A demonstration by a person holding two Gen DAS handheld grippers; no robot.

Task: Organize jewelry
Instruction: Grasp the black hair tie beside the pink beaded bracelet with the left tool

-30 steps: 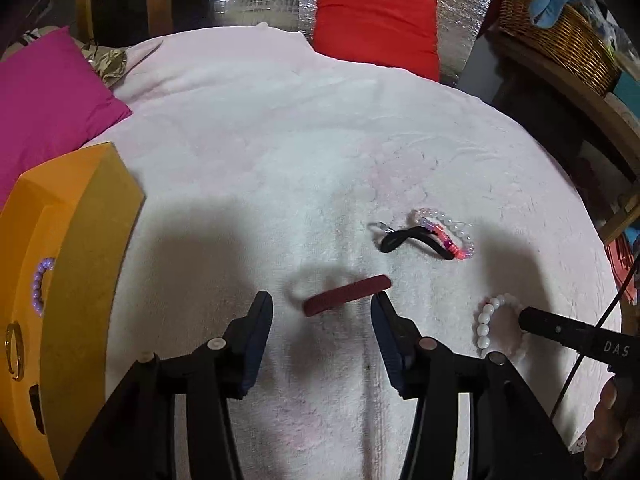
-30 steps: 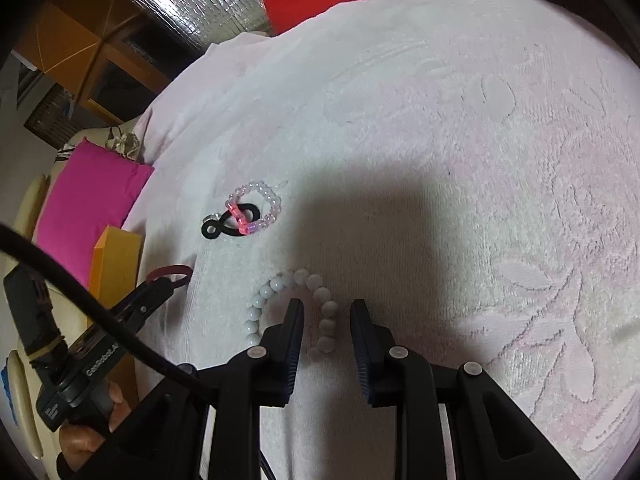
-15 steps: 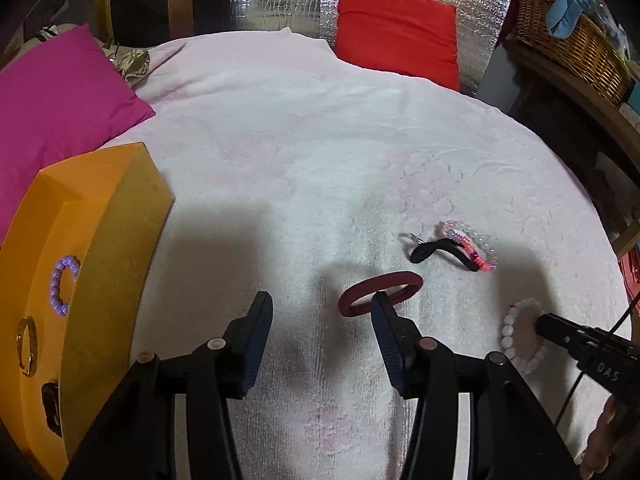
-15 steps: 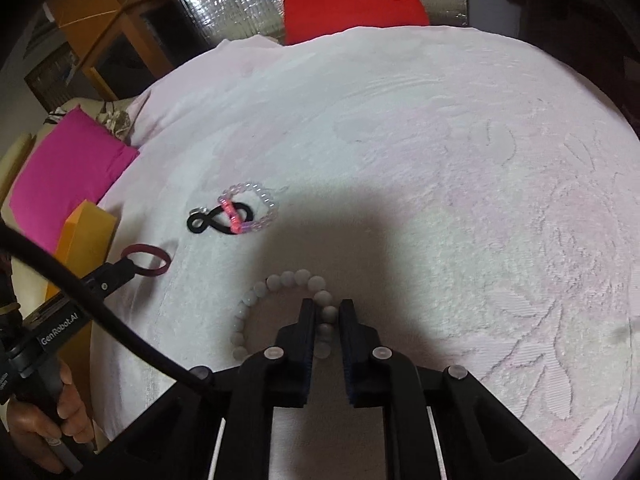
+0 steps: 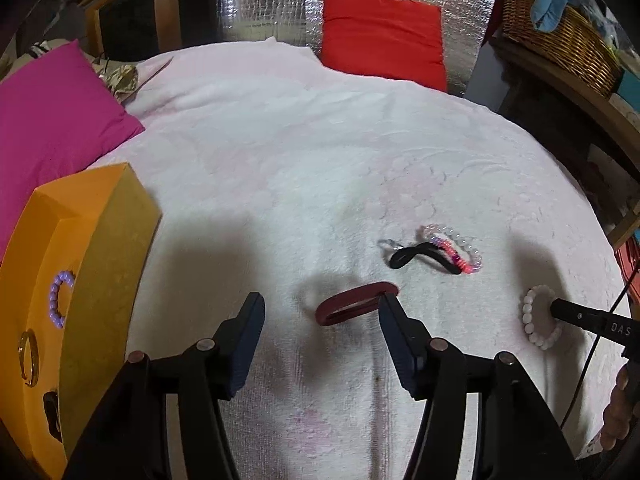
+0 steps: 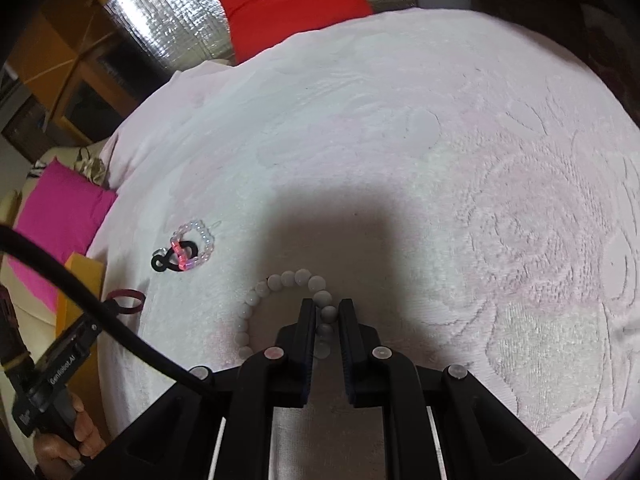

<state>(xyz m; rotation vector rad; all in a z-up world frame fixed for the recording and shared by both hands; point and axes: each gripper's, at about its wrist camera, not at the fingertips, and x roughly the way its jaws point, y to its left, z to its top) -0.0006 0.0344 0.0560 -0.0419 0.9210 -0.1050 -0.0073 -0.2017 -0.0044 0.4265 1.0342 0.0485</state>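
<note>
A maroon bangle (image 5: 352, 304) lies on the white bedspread (image 5: 280, 160). Its right end sits at the right fingertip (image 5: 390, 308) of my left gripper (image 5: 322, 302). The left jaws are opening and stand wide, with no pad pressing on the bangle. My right gripper (image 6: 327, 305) is shut on a white bead bracelet (image 6: 280, 280), with beads caught between its pads. The left wrist view has that bracelet (image 5: 534, 320) at the right gripper's tip (image 5: 558, 309). The left gripper's tip (image 6: 114, 307) shows touching the bangle (image 6: 128, 300) in the right wrist view.
An orange box (image 5: 104, 264) at the left holds a purple bead bracelet (image 5: 60, 300) and a gold ring (image 5: 29, 354). A tangle of a black loop, pink and clear bead bracelets (image 5: 440, 252) lies mid-bed. Pink cushion (image 5: 48, 120), red cushion (image 5: 380, 40) and wicker basket (image 5: 560, 48) ring the bed.
The right jaws closed onto the white bead bracelet. The left jaws spread wider. The maroon bangle, earlier centred ahead of the left fingers, now sits at the right finger.
</note>
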